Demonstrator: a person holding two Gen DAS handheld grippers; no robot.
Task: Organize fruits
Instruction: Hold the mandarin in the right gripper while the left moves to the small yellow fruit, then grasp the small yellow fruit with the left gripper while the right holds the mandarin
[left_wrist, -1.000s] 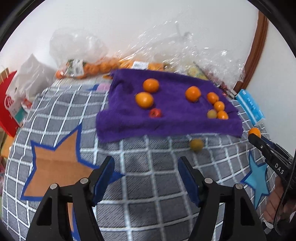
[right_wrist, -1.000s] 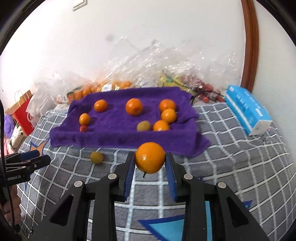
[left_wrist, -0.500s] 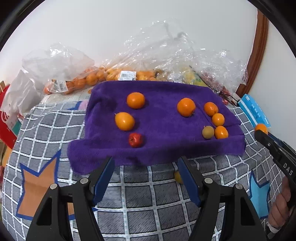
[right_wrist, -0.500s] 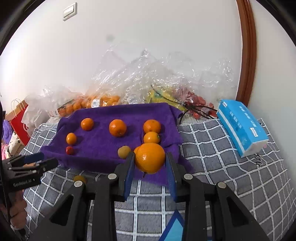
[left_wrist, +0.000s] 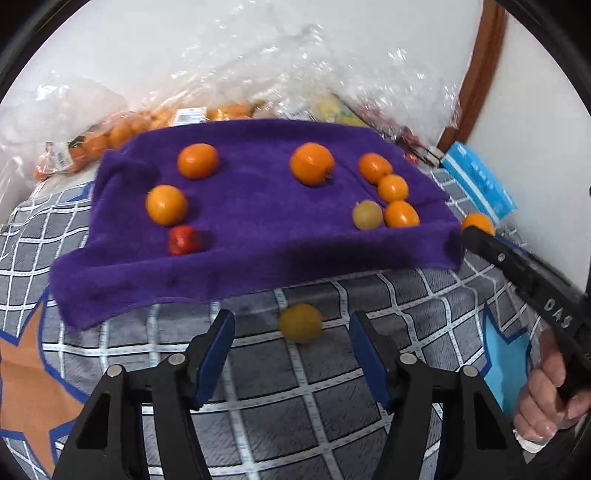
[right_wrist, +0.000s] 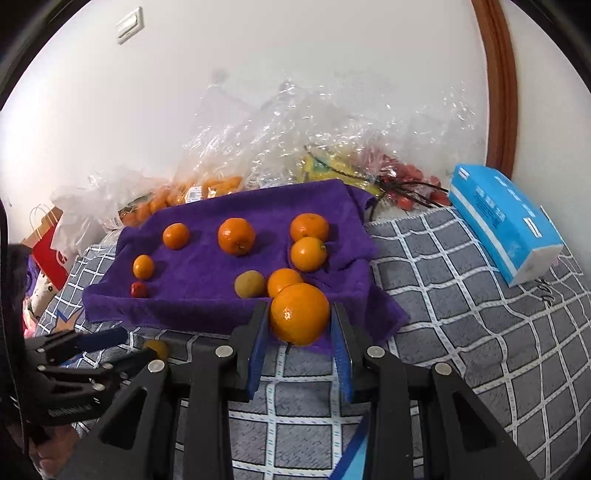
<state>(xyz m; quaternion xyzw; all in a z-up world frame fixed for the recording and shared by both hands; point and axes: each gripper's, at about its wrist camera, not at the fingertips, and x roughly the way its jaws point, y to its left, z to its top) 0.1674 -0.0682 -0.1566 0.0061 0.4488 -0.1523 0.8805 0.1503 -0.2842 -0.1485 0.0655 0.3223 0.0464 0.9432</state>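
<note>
A purple towel (left_wrist: 255, 236) (right_wrist: 207, 280) lies on the checked cloth and carries several oranges, a brown-green fruit (left_wrist: 367, 215) (right_wrist: 249, 283) and a small red fruit (left_wrist: 183, 240) (right_wrist: 139, 289). A yellowish fruit (left_wrist: 300, 322) (right_wrist: 156, 348) sits on the cloth just in front of the towel's near edge. My left gripper (left_wrist: 291, 332) straddles that fruit with its jaws closing, and the pads stand clear of it. My right gripper (right_wrist: 300, 325) is shut on an orange (right_wrist: 299, 318) above the towel's near right corner.
Clear plastic bags (right_wrist: 288, 140) with oranges, yellow and red fruit lie behind the towel against the wall. A blue tissue pack (right_wrist: 506, 218) rests at the right. A red paper bag (right_wrist: 48, 251) stands far left. A hand (left_wrist: 543, 391) holds the right gripper's handle.
My left gripper has moved towards the towel until the yellowish fruit sits between its jaws, which have narrowed. My right gripper has carried its orange forward to the towel's near right corner.
</note>
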